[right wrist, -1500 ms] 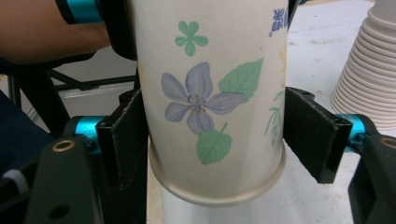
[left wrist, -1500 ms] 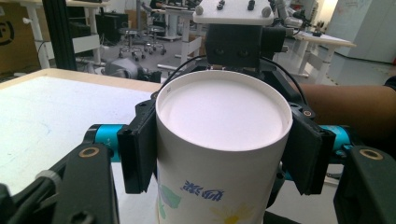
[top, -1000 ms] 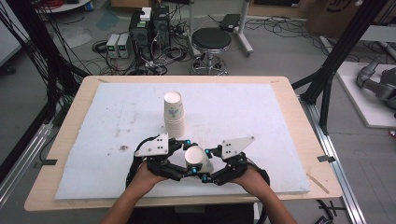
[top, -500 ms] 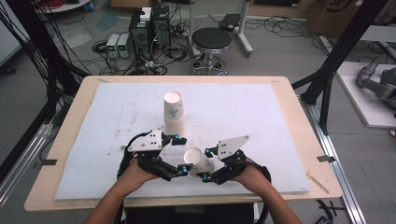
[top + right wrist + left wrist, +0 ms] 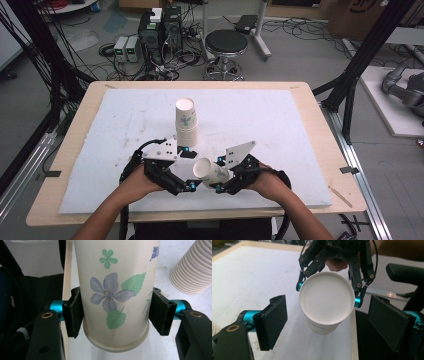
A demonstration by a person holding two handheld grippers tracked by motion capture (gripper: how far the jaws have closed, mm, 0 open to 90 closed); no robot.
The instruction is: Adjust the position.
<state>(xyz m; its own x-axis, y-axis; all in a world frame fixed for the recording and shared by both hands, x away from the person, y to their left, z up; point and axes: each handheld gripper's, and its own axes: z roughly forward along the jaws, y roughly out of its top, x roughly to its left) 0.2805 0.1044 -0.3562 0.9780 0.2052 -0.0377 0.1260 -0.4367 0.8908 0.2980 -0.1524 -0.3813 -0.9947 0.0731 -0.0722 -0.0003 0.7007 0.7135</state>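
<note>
A paper cup with a blue flower print [image 5: 211, 172] [image 5: 112, 290] is held on its side above the mat's near edge, and my right gripper [image 5: 218, 174] [image 5: 116, 315] is shut on its lower wall. Its white mouth [image 5: 325, 300] faces my left gripper [image 5: 189, 168] [image 5: 329, 322]. The left jaws have just been opening; they now stand wide, one on each side ahead of the cup's mouth, and do not touch it. A stack of the same cups [image 5: 185, 122] [image 5: 193, 270] stands upside down at the mat's middle, just beyond both grippers.
The white mat [image 5: 280, 125] covers most of the wooden table [image 5: 320, 150]. Past the far edge are a black stool [image 5: 226, 42], computer boxes and cables on the floor. Black frame posts stand at both sides.
The left gripper has opened, let go of the cup and drawn back a little to the left. The cup stays in the right gripper, which has hardly moved.
</note>
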